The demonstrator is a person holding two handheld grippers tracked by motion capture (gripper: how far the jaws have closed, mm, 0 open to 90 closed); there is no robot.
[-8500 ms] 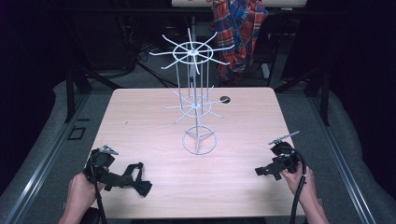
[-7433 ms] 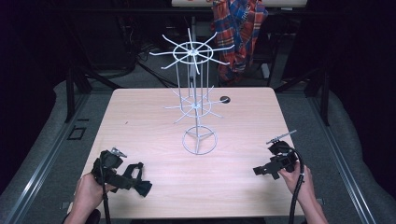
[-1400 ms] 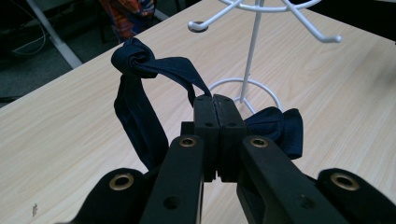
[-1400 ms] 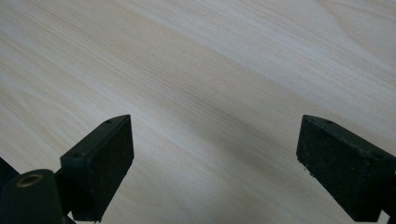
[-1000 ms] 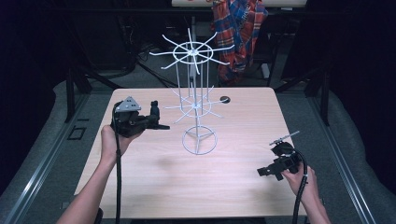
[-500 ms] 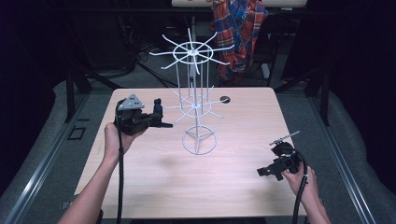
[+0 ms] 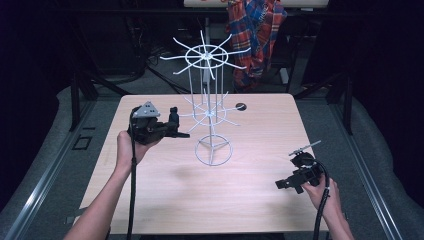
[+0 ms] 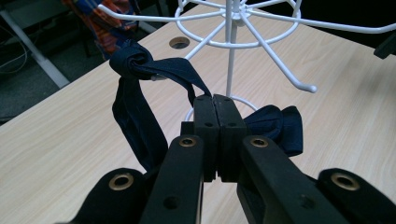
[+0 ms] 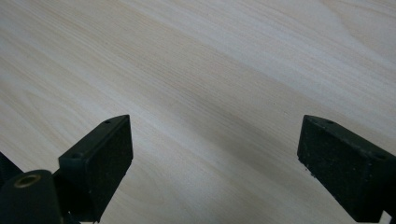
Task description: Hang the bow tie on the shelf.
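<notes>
Nearest the person, the right gripper (image 7: 296,182) hovers low over the bare front right of the wooden table (image 7: 250,200), its jaws spread wide with nothing between them. Farther in, the left gripper (image 8: 215,105) has its jaws clamped together on a dark blue cloth strap (image 8: 135,112), held just beside the white wire rack (image 7: 210,112) at the table's middle.

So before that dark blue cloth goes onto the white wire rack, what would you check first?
1. Left gripper shut on the dark blue cloth: ok.
2. Cloth loop hanging open enough to slip over a hook: cannot tell.
3. A bare hook on the white wire rack near the cloth: ok.
4. Rack base flat on the table: ok.
5. Right gripper open, low over the table away from the rack: ok.
</notes>
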